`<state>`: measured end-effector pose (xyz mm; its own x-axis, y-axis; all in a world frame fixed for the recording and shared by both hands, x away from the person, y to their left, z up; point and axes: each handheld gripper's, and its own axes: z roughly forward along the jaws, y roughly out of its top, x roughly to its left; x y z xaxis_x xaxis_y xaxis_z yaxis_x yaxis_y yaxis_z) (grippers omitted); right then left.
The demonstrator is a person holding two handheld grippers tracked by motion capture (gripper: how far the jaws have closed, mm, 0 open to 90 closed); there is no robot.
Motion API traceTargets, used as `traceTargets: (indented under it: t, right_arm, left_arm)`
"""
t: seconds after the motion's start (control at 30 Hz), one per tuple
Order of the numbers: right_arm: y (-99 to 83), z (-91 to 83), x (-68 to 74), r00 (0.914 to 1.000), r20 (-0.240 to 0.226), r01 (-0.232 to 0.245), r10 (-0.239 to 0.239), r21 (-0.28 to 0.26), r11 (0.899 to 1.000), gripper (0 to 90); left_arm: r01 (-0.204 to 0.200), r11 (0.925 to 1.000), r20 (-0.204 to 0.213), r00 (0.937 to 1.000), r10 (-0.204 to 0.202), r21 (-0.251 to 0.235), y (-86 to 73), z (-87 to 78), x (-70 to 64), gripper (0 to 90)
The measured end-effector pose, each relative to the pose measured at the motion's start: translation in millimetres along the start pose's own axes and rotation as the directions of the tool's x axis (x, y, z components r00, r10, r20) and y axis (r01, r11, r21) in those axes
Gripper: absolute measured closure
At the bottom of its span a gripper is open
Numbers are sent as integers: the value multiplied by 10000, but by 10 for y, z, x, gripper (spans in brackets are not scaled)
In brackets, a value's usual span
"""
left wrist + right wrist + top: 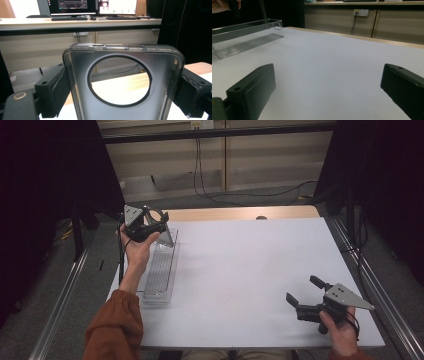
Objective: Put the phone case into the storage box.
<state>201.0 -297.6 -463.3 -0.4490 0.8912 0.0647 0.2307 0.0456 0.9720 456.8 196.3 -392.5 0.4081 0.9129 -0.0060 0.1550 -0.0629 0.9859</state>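
Phone case, translucent grey plastic with a large round camera cutout, stands upright between the left gripper's clamped jaws, raised above the clear ribbed tray at the desk's left edge. No writing is legible on it. Right gripper hovers low over the desk, jaws spread.

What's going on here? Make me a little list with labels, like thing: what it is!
held thing: clear phone case with a big round camera hole
left gripper: shut on the phone case, raised above the tray's far end
right gripper: open, holding nothing, low over the table's near right
tray: clear ridged plastic tray at the table's left
table: white top, wooden far edge
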Motion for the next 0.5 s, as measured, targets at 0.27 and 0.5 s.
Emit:
traceTargets:
  t: [0.27,0.5]
  right_arm:
    - [-7,5,-9,10000,-44,30,-30,-29,10000,0]
    - [-5,2,-2,10000,-70,26,-26,-12,10000,0]
  left_arm:
    - [133,9999,-137,9998,-131,93,-66,82,9,125]
    - [86,9995,-234,9997,-79,297,-118,124,50,125]
